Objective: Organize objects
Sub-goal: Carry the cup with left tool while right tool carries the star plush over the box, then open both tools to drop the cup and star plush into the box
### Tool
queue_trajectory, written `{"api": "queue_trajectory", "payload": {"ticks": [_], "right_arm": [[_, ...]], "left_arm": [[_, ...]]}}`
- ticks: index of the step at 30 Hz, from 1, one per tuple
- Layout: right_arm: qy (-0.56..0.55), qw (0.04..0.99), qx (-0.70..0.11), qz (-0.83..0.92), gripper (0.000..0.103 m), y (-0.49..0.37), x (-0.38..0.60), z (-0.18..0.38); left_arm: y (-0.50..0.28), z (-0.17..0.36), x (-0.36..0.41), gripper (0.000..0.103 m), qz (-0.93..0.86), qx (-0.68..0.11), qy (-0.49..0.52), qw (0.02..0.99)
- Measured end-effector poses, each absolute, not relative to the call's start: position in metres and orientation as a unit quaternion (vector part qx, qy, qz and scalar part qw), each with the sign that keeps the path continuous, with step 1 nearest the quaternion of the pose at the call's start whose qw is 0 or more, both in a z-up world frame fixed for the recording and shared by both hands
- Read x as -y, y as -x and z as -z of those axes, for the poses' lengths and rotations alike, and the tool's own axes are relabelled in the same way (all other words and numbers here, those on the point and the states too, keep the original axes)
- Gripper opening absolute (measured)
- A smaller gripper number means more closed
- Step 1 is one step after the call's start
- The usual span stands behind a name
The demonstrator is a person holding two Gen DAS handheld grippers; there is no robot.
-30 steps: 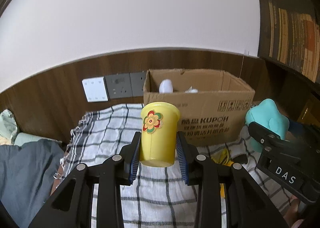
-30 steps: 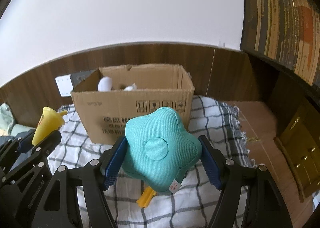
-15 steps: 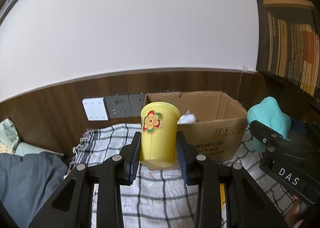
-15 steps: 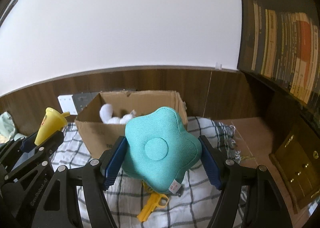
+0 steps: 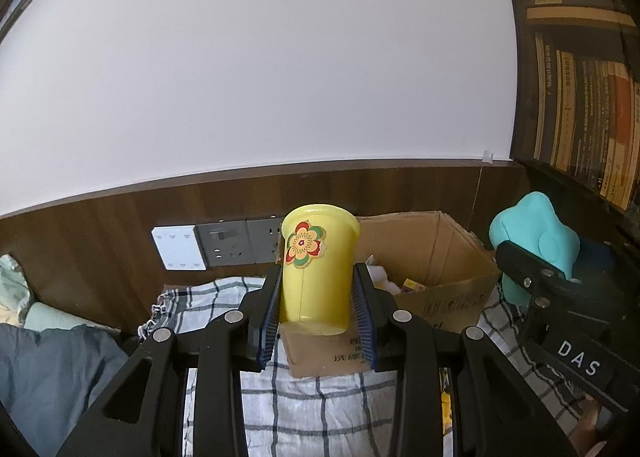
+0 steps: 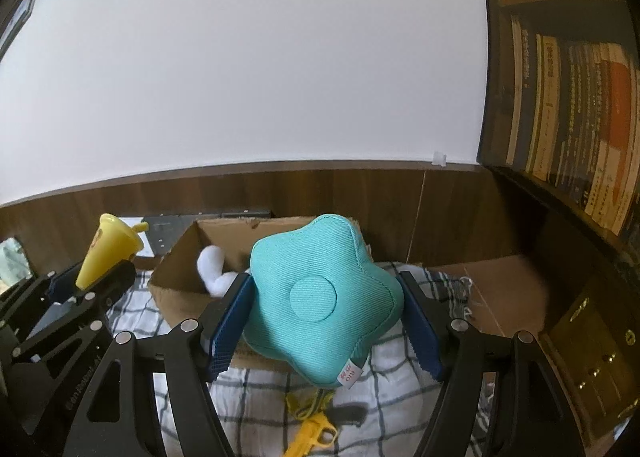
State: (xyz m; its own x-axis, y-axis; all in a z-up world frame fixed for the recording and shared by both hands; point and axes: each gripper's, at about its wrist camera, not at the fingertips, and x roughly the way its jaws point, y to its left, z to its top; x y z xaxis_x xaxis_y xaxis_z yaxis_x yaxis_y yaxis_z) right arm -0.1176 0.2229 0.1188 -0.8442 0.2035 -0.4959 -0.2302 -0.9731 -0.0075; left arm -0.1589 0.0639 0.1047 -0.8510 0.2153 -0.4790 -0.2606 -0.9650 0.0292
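So both hands have come up and forward over the last second, and the cardboard box (image 5: pixel 440 269) now sits lower in both views with its open top showing, where a second ago mostly its printed front was visible. The left hand-held gripper (image 5: pixel 318 311) is clamped on the yellow cup (image 5: pixel 316 269), upright, flower sticker facing the camera, hanging in the air just in front of the box's near-left corner. The right hand-held gripper (image 6: pixel 326 323) is squeezing the teal star cushion (image 6: pixel 324 297) between its blue pads (image 6: pixel 230 321), held up over the box's near wall.

Inside the box there's already something white and fluffy (image 6: pixel 212 269), so it looks like the drop-off spot. Reads like the carry is nearly done and both things are about to go in; neither is past the rim yet, as far as can be told.

Still left on the checked blanket (image 6: pixel 260 389): a yellow toy gun (image 6: pixel 314 433) right below the cushion.
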Motion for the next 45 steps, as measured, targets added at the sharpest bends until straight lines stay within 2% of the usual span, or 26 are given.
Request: {"api": "queue_trajectory", "payload": {"ticks": [37,38,39,40,42,45], "right_arm": [[0.315,0.11,-0.037,-0.942,0.073,0.213,-0.247,-0.092],[0.315,0.111,-0.036,-0.942,0.074,0.214,-0.247,-0.092],[0.316,0.111,-0.037,-0.942,0.076,0.215,-0.248,-0.091],[0.315,0.111,-0.04,-0.942,0.081,0.215,-0.249,-0.091],[0.311,0.114,-0.044,-0.943,0.09,0.214,-0.251,-0.092],[0.308,0.118,-0.048,-0.943,0.092,0.212,-0.254,-0.095]], "left_arm": [[0.257,-0.075,-0.082,0.034,-0.942,-0.041,0.297,0.15],[0.258,-0.075,-0.082,0.036,-0.942,-0.041,0.298,0.15],[0.258,-0.075,-0.082,0.044,-0.942,-0.041,0.299,0.15],[0.258,-0.075,-0.082,0.057,-0.942,-0.039,0.299,0.148],[0.257,-0.077,-0.079,0.071,-0.945,-0.038,0.292,0.14],[0.256,-0.08,-0.076,0.078,-0.949,-0.038,0.287,0.128]]}}
